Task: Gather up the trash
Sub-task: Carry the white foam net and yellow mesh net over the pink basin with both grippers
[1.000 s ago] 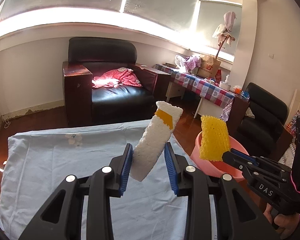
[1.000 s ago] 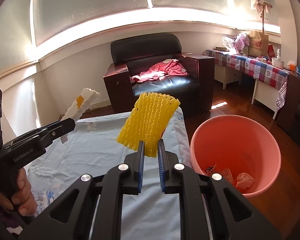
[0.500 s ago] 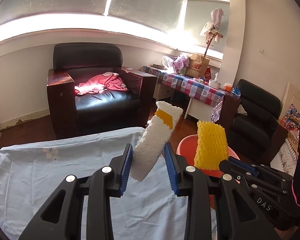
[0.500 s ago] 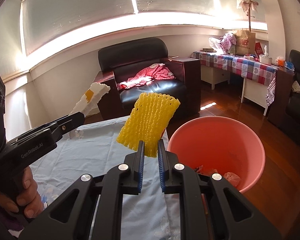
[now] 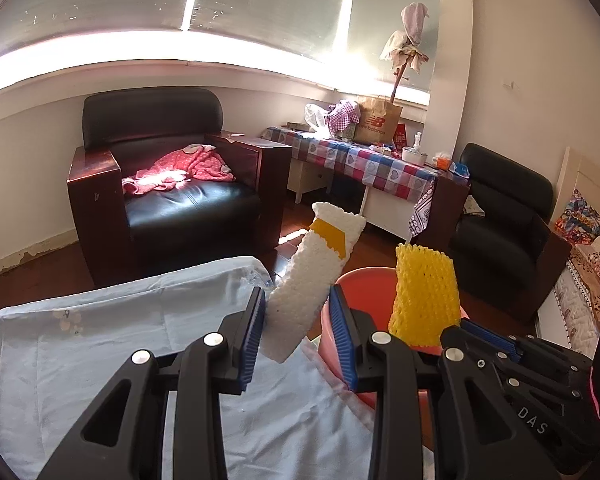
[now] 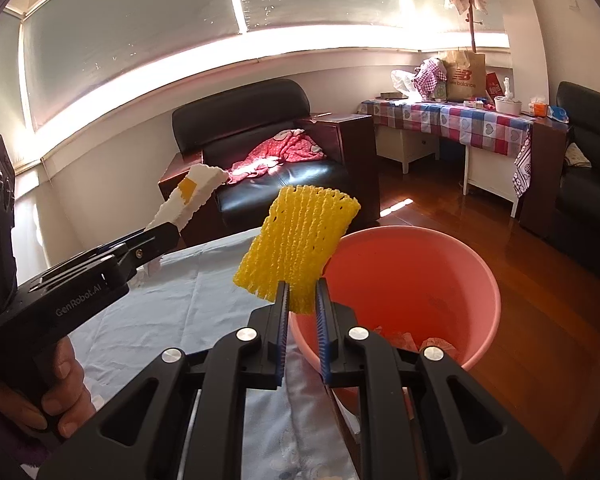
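My left gripper (image 5: 296,324) is shut on a white foam net sleeve (image 5: 314,280) with a yellow patch, held upright above the table's right edge. My right gripper (image 6: 302,316) is shut on a yellow foam net sleeve (image 6: 296,240), held over the near rim of the pink bucket (image 6: 472,276). The bucket stands on the floor beside the table and holds some crumpled trash (image 6: 436,344). In the left wrist view the yellow sleeve (image 5: 426,296) and right gripper (image 5: 476,334) sit just right of my left gripper, in front of the bucket (image 5: 360,280).
The table carries a light blue cloth (image 5: 120,344) (image 6: 204,292). A black armchair (image 5: 172,192) with a red garment stands behind it. A side table with a checked cloth (image 5: 360,164) and a second black chair (image 5: 508,220) stand to the right on the wooden floor.
Both grippers have moved right toward the bucket with their sleeves still held. The bucket looms larger and nearer in both views.
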A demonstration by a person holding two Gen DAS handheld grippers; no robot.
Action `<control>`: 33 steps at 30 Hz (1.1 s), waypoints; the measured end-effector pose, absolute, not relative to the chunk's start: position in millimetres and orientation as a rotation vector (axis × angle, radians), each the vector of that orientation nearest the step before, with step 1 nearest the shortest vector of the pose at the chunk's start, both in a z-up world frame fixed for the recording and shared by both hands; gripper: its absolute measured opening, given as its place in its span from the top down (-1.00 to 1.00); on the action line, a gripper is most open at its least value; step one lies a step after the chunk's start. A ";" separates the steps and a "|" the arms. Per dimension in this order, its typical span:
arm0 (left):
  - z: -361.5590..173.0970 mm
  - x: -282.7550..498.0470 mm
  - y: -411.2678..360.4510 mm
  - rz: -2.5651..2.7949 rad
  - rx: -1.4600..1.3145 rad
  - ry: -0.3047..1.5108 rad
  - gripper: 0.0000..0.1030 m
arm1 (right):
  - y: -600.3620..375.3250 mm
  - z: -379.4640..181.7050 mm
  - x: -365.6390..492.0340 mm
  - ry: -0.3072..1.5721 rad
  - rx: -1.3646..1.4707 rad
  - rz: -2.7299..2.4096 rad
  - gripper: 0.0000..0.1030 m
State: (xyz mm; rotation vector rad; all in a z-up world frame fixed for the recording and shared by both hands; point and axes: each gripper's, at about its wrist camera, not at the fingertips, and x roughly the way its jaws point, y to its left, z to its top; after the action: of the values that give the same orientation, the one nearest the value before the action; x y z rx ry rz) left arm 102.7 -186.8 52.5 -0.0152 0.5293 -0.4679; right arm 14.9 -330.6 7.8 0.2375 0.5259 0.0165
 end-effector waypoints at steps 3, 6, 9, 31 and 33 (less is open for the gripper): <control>51.9 103.7 -197.5 -0.477 -0.002 0.529 0.37 | -334.5 5.7 12.7 0.524 0.247 0.004 0.74; 50.6 105.6 -207.6 -0.487 0.007 0.532 0.37 | -340.4 4.0 11.6 0.525 0.256 -0.005 0.74; 48.4 107.1 -217.4 -0.492 0.016 0.537 0.37 | -346.0 2.4 9.4 0.524 0.265 -0.014 0.74; 19.4 122.3 -279.2 -0.540 0.088 0.604 0.37 | -374.8 -13.0 2.7 0.550 0.306 -0.092 0.74; 16.1 124.4 -282.4 -0.544 0.095 0.608 0.37 | -377.9 -14.4 3.3 0.553 0.308 -0.098 0.74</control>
State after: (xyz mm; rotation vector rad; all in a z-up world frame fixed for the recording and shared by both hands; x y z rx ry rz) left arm 124.4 -282.4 16.1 0.0953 0.6084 -0.5441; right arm 3.3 -377.9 -14.4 0.3076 0.5526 -0.0978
